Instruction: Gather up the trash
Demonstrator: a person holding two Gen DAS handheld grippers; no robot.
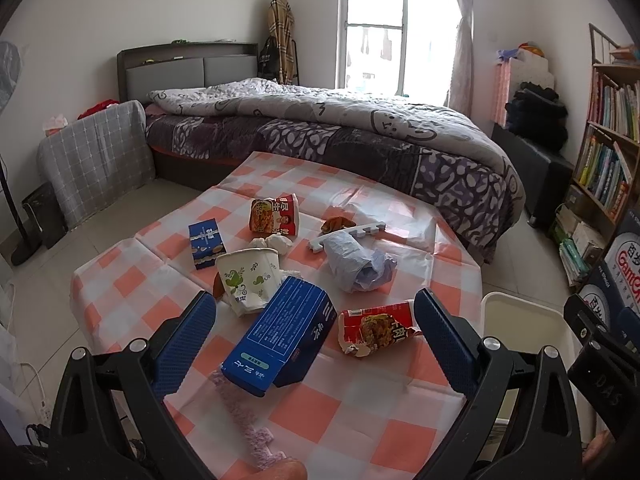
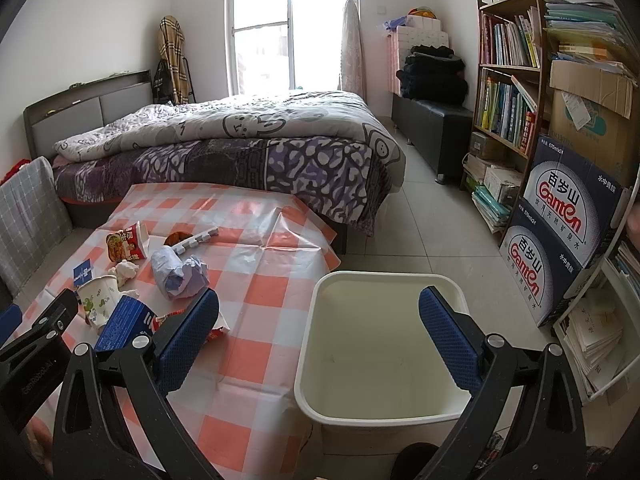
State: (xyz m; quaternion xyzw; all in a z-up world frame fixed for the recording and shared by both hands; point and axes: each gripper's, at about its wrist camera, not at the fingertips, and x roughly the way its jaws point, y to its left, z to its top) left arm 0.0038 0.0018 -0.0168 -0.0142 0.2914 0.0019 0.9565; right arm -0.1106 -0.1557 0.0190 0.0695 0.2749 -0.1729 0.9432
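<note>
Between the spread jaws of the empty left gripper, on the checked tablecloth, the blue carton was judged light, crushable, and best pinched across its narrow sides.

We see a table under an orange-and-white checked cloth. On it lie 2 blue boxes, a large one near us and a small one farther back, a paper cup on its side, 2 red noodle wrappers, white crumpled tissue, a crumpled pale blue bag, a white comb-shaped piece and a brown scrap. A white bin stands on the tiled floor beside the table.
</note>
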